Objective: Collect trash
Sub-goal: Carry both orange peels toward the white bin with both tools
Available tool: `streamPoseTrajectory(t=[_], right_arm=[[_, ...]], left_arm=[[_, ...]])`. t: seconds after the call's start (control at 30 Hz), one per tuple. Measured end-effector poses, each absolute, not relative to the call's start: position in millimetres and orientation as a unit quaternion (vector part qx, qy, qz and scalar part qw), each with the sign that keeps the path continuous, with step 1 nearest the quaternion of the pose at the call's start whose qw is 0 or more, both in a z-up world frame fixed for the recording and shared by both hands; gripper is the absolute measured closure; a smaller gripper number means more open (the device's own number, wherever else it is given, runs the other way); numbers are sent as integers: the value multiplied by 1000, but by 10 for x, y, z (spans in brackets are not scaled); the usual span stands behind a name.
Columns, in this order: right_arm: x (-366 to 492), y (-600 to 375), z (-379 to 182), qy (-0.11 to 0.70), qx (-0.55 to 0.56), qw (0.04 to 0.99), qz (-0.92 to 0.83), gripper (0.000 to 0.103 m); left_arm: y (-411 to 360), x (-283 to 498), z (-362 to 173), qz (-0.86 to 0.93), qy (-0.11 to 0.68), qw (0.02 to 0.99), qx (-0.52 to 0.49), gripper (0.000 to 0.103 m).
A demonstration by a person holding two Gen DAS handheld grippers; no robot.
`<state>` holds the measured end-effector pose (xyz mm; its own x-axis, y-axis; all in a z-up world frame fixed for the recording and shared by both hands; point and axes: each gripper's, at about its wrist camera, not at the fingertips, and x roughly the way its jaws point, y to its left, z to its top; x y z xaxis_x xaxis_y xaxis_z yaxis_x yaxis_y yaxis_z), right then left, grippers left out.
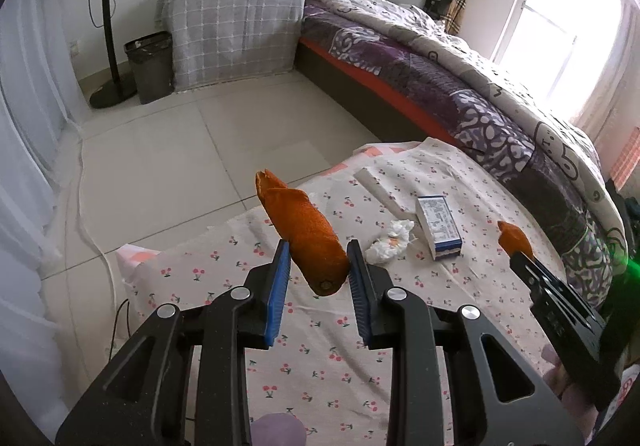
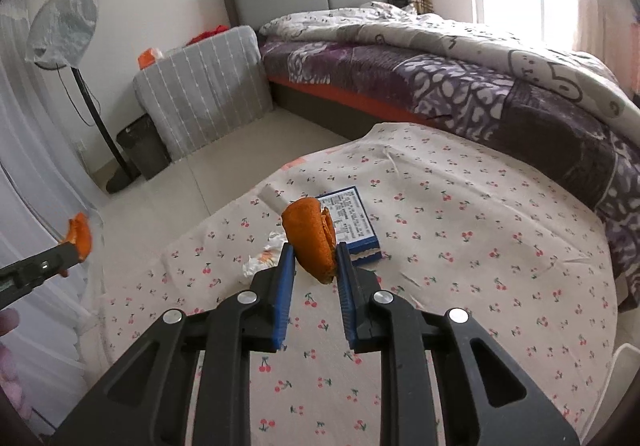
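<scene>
My left gripper (image 1: 318,246) is shut on a long piece of orange peel (image 1: 300,222) that sticks up and forward between its blue pads, above the cherry-print tablecloth (image 1: 320,346). My right gripper (image 2: 314,250) is shut on a second, folded orange peel (image 2: 310,234), held above the cloth. In the left wrist view that peel (image 1: 514,238) shows at the right, at the tip of the right gripper. On the cloth lie a crumpled white tissue (image 1: 390,242) and a small blue-and-white box (image 1: 438,226). A dark trash bin (image 1: 150,66) stands on the floor by the wall.
A bed with a patterned quilt (image 1: 460,78) runs along the right. A cloth-covered cabinet (image 1: 236,34) stands beside the bin, a standing fan (image 1: 108,26) to its left. A white flat strip (image 1: 378,186) lies near the table's far edge. Pale tiled floor (image 1: 200,150) lies between table and bin.
</scene>
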<state>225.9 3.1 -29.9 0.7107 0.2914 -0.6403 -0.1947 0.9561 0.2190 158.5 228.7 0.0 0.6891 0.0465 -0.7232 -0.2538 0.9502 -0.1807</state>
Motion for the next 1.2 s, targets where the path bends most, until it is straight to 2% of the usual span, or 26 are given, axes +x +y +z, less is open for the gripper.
streamPoseTrajectory(t=[1.2], right_arm=[[1296, -1883, -235, 318, 165, 933, 17, 82]], left_arm=[[805, 1696, -112, -6, 393, 917, -62, 75]])
